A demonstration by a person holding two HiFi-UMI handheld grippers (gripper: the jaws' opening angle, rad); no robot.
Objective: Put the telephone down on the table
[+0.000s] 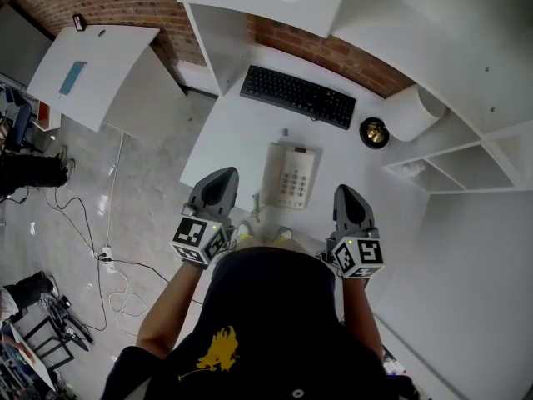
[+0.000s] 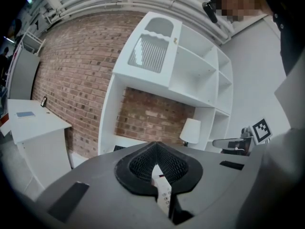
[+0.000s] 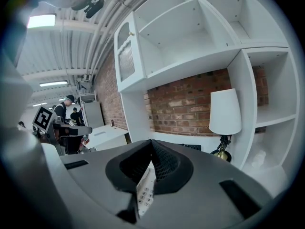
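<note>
Left claw [image 1: 221, 180] and right claw [image 1: 349, 197], both pressed together and empty, hang above the surface [image 1: 237, 136]. The telephone [image 1: 291, 176] lies between them, where a careless dip could shove it.

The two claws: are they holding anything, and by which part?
Nothing is held. The left claw and right claw are shut and empty; the telephone lies on the table, untouched.

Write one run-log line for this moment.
telephone: lying on table | left hand-held gripper: shut, empty | right hand-held gripper: shut, empty | task: looks done
</note>
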